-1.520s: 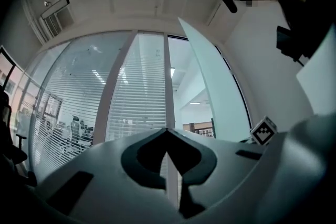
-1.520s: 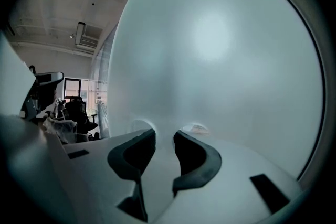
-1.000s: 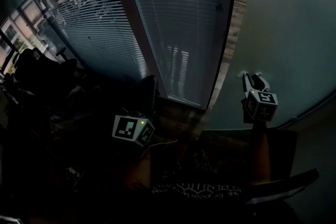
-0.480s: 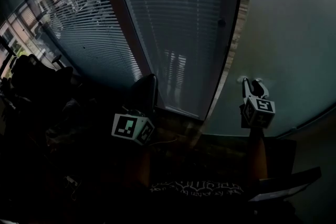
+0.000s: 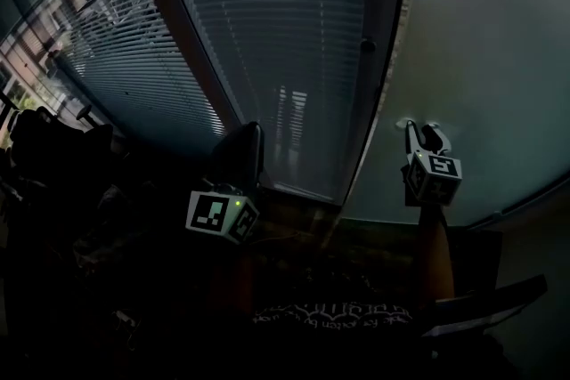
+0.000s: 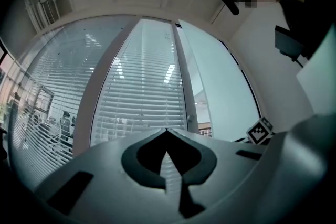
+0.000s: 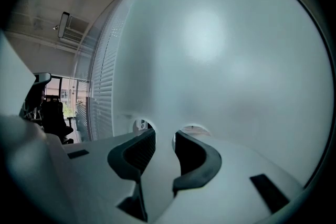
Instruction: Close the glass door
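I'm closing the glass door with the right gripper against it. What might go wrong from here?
Slip: the right gripper has only open jaws against the smooth frosted glass door, gripping nothing, so it may slide off.
Slam: a narrow gap shows between the door's edge and the blinds panel; a hard push might slam the glass into it.

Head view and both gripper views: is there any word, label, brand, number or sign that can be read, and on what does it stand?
None can be read. The marker cube at the left and the marker cube at the right bear only black-and-white square patterns, not letters. The glass door and the blinds show no print.
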A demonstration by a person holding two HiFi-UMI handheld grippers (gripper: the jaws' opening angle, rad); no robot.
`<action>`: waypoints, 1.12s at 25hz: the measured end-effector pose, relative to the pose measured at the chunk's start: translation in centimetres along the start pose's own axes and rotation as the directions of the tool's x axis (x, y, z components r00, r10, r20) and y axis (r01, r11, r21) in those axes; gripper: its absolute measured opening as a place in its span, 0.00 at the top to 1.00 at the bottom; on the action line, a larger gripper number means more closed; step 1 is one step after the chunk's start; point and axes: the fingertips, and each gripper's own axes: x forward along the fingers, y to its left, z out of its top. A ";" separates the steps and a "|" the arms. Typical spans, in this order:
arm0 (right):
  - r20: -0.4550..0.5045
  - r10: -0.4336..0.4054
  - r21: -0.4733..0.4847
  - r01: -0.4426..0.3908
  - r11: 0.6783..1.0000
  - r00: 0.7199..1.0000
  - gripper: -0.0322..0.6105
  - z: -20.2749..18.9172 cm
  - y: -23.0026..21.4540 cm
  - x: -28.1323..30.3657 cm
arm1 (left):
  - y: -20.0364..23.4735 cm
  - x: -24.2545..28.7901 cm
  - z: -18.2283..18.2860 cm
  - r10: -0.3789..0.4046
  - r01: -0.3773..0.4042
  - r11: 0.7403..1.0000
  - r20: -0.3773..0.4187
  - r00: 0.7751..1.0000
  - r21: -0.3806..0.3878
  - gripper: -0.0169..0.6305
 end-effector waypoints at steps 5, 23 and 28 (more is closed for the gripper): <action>0.004 -0.020 0.005 0.020 1.000 1.000 0.77 0.2 -0.8 1.9 | 0.3 1.1 -0.8 -0.008 0.007 1.000 -0.011 1.000 -0.013 0.97; -0.007 -0.053 0.010 0.053 0.999 0.999 0.77 1.4 -2.9 6.4 | 2.3 5.8 -2.1 0.009 -0.011 0.997 -0.020 1.000 -0.076 0.97; 0.000 -0.057 0.010 0.057 0.998 0.998 0.77 1.3 -3.2 6.9 | 2.0 6.6 -2.6 -0.015 0.014 0.998 -0.022 1.000 -0.058 0.97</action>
